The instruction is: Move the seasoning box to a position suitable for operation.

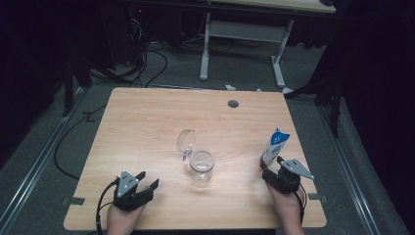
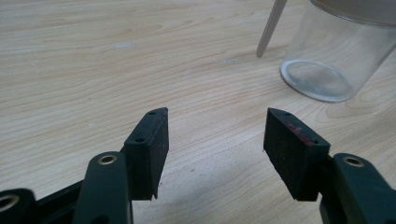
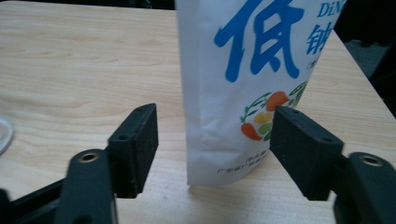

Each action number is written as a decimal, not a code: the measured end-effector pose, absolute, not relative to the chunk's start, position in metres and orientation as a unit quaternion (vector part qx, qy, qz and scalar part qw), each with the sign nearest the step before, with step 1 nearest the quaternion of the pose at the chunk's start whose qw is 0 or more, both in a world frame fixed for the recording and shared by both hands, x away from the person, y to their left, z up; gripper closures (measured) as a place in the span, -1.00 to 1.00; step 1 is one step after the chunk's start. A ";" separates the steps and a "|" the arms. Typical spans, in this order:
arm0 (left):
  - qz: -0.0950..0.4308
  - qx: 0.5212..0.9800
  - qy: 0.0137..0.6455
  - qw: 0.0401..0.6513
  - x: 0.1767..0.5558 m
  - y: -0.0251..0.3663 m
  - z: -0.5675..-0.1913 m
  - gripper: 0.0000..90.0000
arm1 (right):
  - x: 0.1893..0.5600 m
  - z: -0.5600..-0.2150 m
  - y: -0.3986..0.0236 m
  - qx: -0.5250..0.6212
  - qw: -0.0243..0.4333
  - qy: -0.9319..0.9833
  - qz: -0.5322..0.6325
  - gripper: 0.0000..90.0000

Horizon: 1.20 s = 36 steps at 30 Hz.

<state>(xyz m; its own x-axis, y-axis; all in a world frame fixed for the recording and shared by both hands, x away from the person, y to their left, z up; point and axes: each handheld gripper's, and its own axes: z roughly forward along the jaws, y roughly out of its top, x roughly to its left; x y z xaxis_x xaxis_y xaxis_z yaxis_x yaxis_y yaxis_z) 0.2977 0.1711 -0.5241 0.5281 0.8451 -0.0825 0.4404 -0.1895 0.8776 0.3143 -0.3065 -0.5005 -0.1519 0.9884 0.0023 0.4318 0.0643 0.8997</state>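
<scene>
Pouch (image 3: pixel 243 70) stands upright near the table's (image 1: pixel 147 117) right edge, white with blue print. One large blue Chinese character reads clearly in the right gripper view; beside it "DiN" and part of a second character, both cut off by the frame. Below sits a fruit/vegetable emblem, partly hidden behind one jaw. Small print along the bottom edge is too fine to read.

Right gripper (image 3: pixel 215 149): jaws apart, the pouch just ahead of and between the tips, no contact seen.

Left gripper (image 2: pixel 212 151): jaws apart over bare wood, holding nothing.

Jar (image 1: pixel 201 165), clear glass, sits mid-table between the grippers, its hinged lid (image 1: pixel 186 143) tipped open behind it. In the left gripper view the jar's (image 2: pixel 336 51) top is cropped and a thin metal part (image 2: pixel 271 25) runs out of frame; can't tell what it is there.

Grommet (image 1: pixel 233 104) at the far edge.
</scene>
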 end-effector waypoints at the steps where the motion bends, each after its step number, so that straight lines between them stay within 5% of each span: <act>1: 0.221 0.738 0.436 0.465 0.297 0.173 -0.524 -0.09 | 0.316 -0.500 -0.307 0.555 0.345 0.642 0.401 -0.36; 14: 0.229 0.728 0.444 0.469 0.288 0.183 -0.521 -0.09 | 0.332 -0.504 -0.306 0.575 0.347 0.632 0.387 -0.40; 36: 0.219 0.739 0.427 0.473 0.300 0.167 -0.521 -0.09 | 0.314 -0.502 -0.322 0.556 0.347 0.641 0.400 0.39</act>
<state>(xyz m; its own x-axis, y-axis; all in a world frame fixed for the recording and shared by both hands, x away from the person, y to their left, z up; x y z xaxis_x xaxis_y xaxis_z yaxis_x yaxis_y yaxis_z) 0.3001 0.1668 -0.5207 0.5403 0.8376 -0.0806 0.4242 -0.1884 0.8857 0.3136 -0.3215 -0.5023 -0.1403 0.9901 0.0001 0.4357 0.0616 0.8980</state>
